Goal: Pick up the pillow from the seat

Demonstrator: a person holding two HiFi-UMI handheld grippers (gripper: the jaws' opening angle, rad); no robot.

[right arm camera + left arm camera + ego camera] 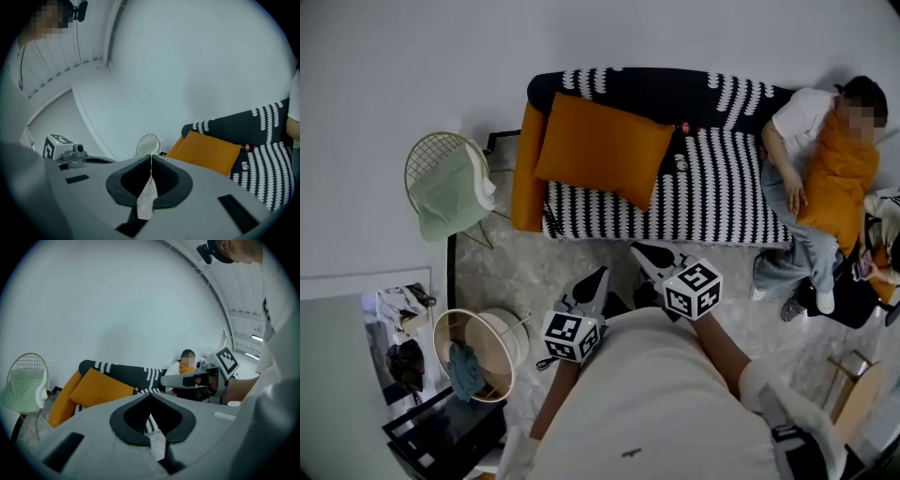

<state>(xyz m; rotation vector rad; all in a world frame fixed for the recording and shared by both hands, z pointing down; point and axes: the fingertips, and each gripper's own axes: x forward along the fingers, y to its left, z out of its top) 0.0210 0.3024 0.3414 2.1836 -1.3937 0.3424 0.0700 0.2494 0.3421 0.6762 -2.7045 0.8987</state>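
No legible text, brand name, number or label in any view.

Only signs present: black-and-white square coded markers on cube faces of left gripper and right gripper. Block patterns only, no characters.

Right gripper's marker face also shows in left gripper view. Left gripper's cube shows at left edge of right gripper view, with pattern only partly visible.

Small red object on sofa: any print too small to read.
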